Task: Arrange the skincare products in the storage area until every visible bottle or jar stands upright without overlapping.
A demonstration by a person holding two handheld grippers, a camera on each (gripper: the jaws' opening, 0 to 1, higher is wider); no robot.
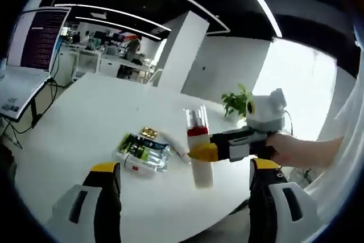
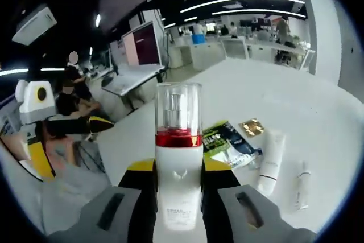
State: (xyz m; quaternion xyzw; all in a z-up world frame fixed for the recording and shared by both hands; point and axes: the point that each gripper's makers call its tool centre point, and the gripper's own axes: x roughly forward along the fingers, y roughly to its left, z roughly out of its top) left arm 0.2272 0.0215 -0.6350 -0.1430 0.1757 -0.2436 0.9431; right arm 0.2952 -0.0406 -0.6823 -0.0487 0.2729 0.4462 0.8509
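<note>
A white bottle (image 1: 200,160) with a red band and a clear cap stands upright in the air above the white table (image 1: 74,123), with my right gripper (image 1: 200,152) shut on its body from the right. In the right gripper view the same bottle (image 2: 178,169) rises between my right gripper's (image 2: 178,170) yellow-tipped jaws. My left gripper (image 1: 185,172) is open with nothing between its jaws, just short of the bottle. On the table lie a pile of green and black sachets (image 2: 227,140), a small gold item (image 2: 251,126), a white tube (image 2: 272,160) on its side and a thin white stick (image 2: 300,183).
The sachet pile (image 1: 142,152) lies left of the held bottle. A potted plant (image 1: 236,103) stands at the table's far edge and a laptop (image 1: 23,89) sits on a stand at the left. Seated people (image 2: 74,98) and a monitor (image 2: 142,44) are beyond the table.
</note>
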